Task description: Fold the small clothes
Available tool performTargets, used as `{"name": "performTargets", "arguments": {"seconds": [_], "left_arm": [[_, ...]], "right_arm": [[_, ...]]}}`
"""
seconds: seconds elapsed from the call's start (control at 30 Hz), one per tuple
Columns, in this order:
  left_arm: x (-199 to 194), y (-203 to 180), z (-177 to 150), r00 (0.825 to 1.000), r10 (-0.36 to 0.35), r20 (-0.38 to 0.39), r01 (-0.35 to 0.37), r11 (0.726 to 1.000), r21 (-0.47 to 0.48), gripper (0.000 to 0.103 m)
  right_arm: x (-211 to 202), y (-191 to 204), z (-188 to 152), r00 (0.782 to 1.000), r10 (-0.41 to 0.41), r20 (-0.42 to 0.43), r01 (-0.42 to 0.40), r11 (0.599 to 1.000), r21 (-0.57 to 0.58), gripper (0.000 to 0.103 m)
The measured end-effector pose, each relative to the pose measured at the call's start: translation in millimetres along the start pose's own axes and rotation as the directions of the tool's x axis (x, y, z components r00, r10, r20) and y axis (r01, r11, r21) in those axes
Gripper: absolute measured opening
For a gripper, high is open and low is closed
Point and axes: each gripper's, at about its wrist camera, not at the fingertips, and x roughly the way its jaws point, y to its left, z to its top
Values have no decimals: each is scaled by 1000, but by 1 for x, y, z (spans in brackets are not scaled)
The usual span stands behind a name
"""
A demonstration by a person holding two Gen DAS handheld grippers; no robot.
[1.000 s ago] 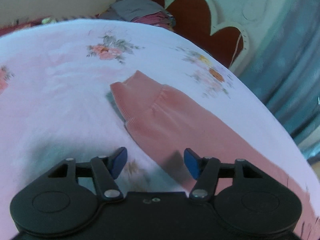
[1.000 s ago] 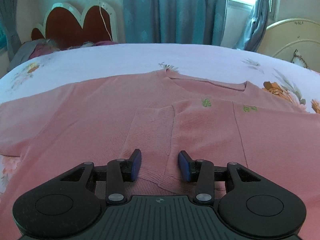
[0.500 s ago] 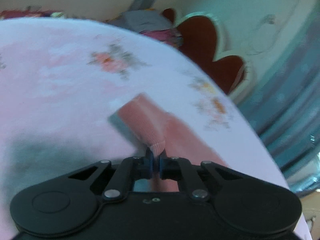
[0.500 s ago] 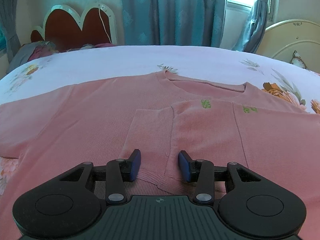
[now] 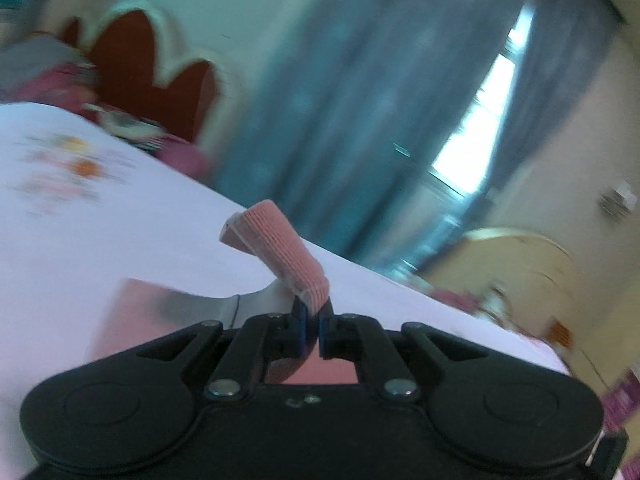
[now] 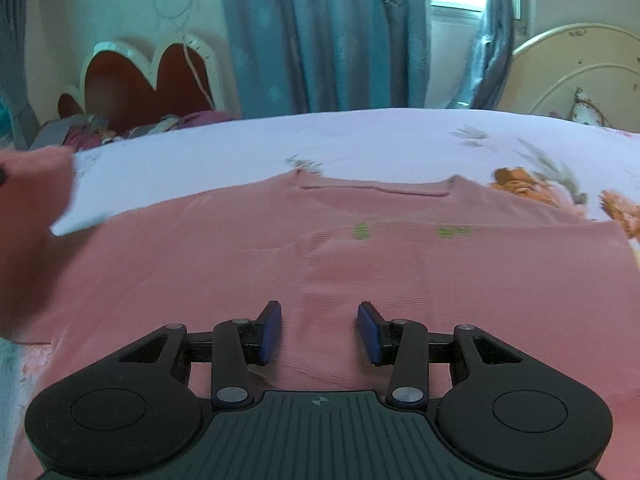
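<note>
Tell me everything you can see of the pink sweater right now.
The pink sweater is ribbed knit, lying flat on the floral bedsheet, neckline away from the camera, two small green marks on the chest. One sleeve is folded across it. The left gripper pinches the other sleeve's ribbed cuff, lifted off the bed. The open right gripper hovers over it.

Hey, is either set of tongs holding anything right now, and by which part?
The left tongs are shut on the pink sweater, pinching the ribbed cuff of its sleeve. The right tongs hold nothing.

black grippers [image 6: 319, 330], seemingly blue-padded jaws
</note>
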Motion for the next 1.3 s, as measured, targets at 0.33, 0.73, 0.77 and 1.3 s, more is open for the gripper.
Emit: {"name": "performTargets", "arguments": {"seconds": [0.33,0.73,0.77,1.3], "left_arm": [[75,-113,-100,949,-116,-292,186,957,224,8],[60,-109,-126,949,51,-310,77,919,386,63],[56,-106,-123,952,64,-299,61,919,390,64],[43,-36,-97,910,298,-288,-200,924,325,64]], "right_arm": [[-31,-64,-10,1000,-21,-10,22,996,89,42],[-38,-64,-8,996,88,-19,-86,989,120,42],[-38,-61,-6,995,98,-16,-95,989,116,42],[4,-17,7,998,49,-31,-46,995,91,56]]}}
